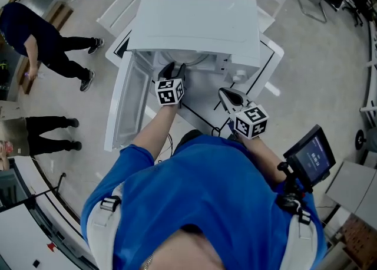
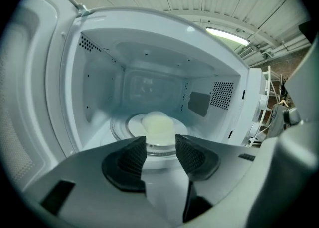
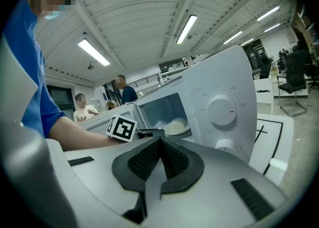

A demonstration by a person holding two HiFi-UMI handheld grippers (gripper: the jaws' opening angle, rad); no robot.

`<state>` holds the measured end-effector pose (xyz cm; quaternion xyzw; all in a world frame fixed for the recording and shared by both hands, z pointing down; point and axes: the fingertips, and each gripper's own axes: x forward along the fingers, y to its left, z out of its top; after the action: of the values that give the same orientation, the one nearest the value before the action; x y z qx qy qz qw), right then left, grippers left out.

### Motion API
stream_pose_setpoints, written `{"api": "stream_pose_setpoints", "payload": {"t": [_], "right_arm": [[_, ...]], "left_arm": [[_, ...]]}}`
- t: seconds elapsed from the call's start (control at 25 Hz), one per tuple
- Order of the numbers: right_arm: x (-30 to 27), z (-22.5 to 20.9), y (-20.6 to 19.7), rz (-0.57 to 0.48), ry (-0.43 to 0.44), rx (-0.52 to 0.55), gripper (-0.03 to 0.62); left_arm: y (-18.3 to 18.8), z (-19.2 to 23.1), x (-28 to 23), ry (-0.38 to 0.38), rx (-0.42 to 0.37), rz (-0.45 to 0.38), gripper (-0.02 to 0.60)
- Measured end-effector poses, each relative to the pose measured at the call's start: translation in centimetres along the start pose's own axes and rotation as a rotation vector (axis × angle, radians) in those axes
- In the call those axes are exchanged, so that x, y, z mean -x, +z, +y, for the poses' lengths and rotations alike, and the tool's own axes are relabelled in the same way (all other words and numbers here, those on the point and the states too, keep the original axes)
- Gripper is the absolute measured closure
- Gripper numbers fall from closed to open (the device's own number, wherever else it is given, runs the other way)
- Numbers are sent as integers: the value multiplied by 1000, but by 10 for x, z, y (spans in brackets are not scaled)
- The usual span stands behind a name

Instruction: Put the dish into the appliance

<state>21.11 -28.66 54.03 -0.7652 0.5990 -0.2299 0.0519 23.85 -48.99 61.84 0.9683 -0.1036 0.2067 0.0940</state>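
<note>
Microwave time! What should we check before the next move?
1. Dish sits on the turntable inside the microwave: ok.
2. Left gripper jaws apart, nothing between them: ok.
3. Right gripper shut, empty, outside the microwave: ok.
4. Door open: ok.
5. Left gripper out of the door's path: cannot tell.
</note>
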Motion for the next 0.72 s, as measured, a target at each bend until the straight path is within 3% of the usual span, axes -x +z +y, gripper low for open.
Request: {"api": "stream_pose_setpoints", "payload": {"t": [0.28, 0.6, 0.72], "right_arm": [[-1, 12, 5, -4, 31, 3, 594], [-3, 34, 3, -14, 59, 11, 592], [-3, 43, 0, -16, 61, 7, 592]], "left_arm": [[2, -12, 39, -30, 27, -37, 389], [0, -19, 91, -50, 58, -87, 561], [-2, -22, 109, -70, 68, -96, 574]]}}
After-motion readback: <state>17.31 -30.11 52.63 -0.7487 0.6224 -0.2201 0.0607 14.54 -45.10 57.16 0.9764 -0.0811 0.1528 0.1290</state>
